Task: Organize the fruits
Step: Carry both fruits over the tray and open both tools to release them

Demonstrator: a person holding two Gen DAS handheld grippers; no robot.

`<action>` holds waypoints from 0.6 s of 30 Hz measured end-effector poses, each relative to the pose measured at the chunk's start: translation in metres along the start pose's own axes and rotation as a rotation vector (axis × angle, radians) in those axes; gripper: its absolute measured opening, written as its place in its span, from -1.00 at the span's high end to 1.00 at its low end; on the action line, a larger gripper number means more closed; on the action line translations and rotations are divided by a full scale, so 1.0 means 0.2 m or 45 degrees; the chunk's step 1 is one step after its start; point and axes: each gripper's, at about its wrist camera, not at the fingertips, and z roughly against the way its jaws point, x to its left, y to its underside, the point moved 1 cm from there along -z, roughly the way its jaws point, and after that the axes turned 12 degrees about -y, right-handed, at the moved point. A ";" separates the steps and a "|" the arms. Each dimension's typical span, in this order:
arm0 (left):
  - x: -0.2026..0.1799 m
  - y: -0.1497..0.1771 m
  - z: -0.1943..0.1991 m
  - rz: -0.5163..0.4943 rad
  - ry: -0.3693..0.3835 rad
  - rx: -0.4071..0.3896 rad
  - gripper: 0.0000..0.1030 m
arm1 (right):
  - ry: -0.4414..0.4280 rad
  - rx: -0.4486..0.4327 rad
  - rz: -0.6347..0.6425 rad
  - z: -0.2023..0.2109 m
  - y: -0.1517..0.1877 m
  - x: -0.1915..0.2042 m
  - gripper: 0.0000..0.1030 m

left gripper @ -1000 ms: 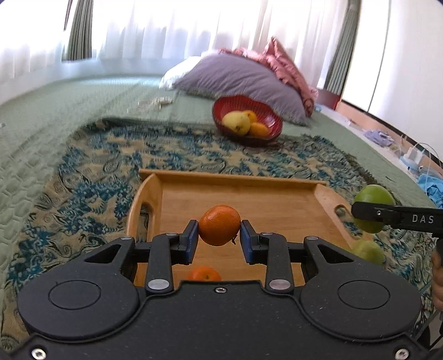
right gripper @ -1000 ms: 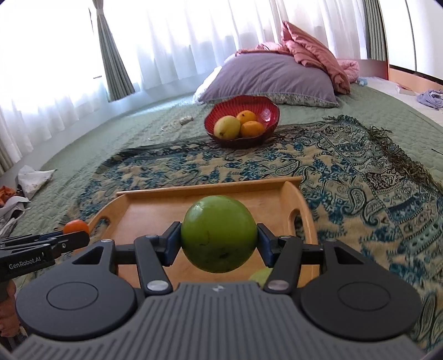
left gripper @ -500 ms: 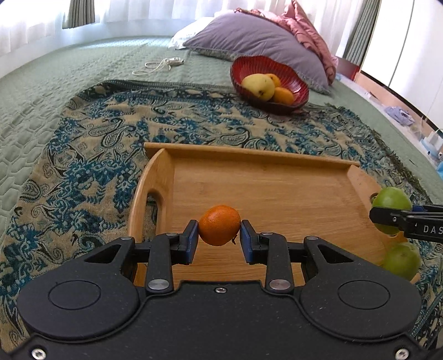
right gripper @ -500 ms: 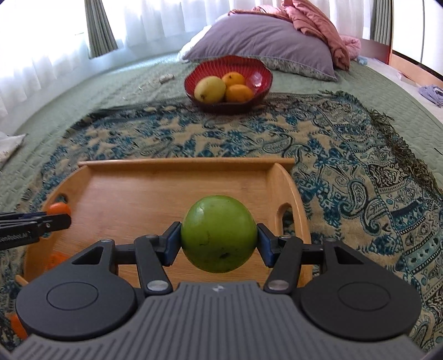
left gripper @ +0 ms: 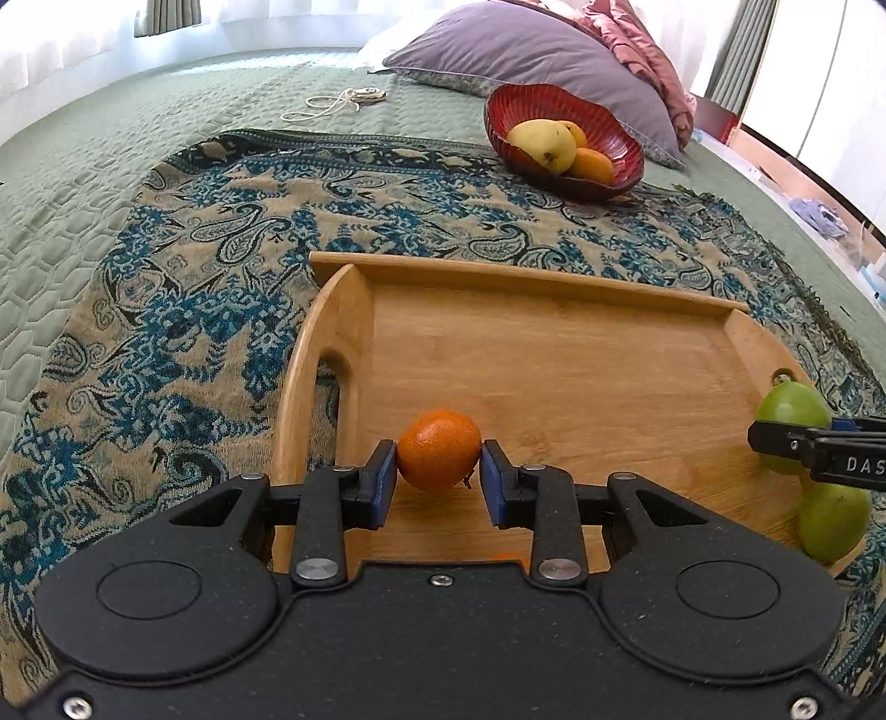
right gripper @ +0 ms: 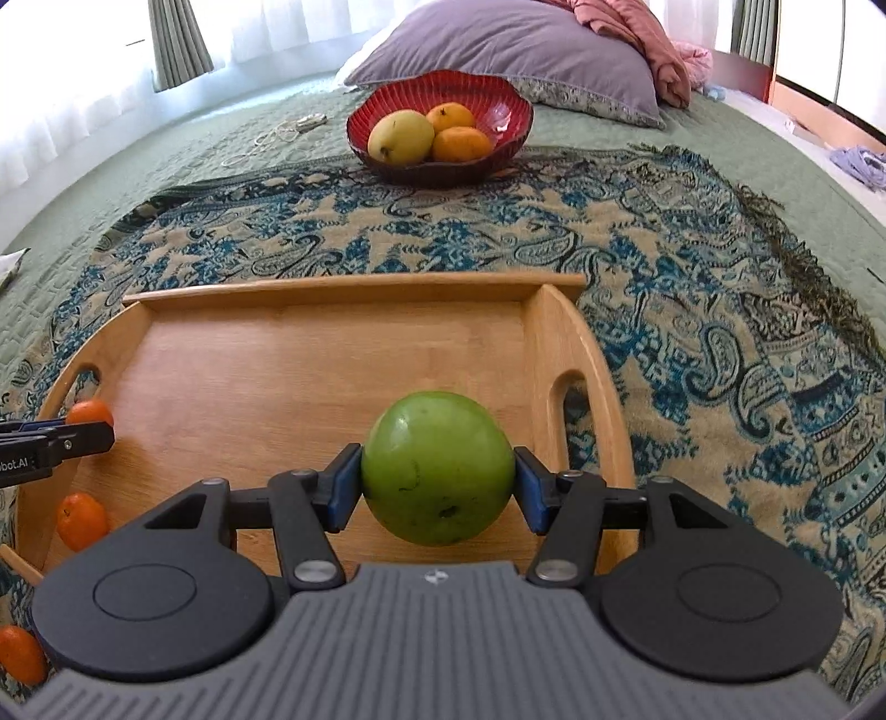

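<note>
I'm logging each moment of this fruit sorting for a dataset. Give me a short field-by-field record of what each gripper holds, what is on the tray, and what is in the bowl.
left gripper: shut on small orange, above the tray's left side
right gripper: shut on green fruit, above the tray's right side
wooden tray: on patterned cloth; middle bare
loose on tray: one orange, one green fruit
red bowl: beyond the tray, holds a yellow fruit and two oranges

Green quilted bed (left gripper: 166, 111), purple pillow (right gripper: 498, 50), white sunlit curtains (right gripper: 66, 83)
</note>
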 end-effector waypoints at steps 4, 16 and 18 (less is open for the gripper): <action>-0.01 0.01 -0.01 -0.009 0.001 0.004 0.41 | 0.015 0.014 0.037 -0.02 0.02 0.02 -0.15; -0.01 0.01 -0.02 -0.007 0.001 0.004 0.40 | 0.017 0.018 0.048 -0.03 0.02 0.03 -0.16; -0.01 0.01 -0.02 -0.008 -0.001 0.001 0.40 | 0.016 0.017 0.045 -0.03 0.02 0.03 -0.16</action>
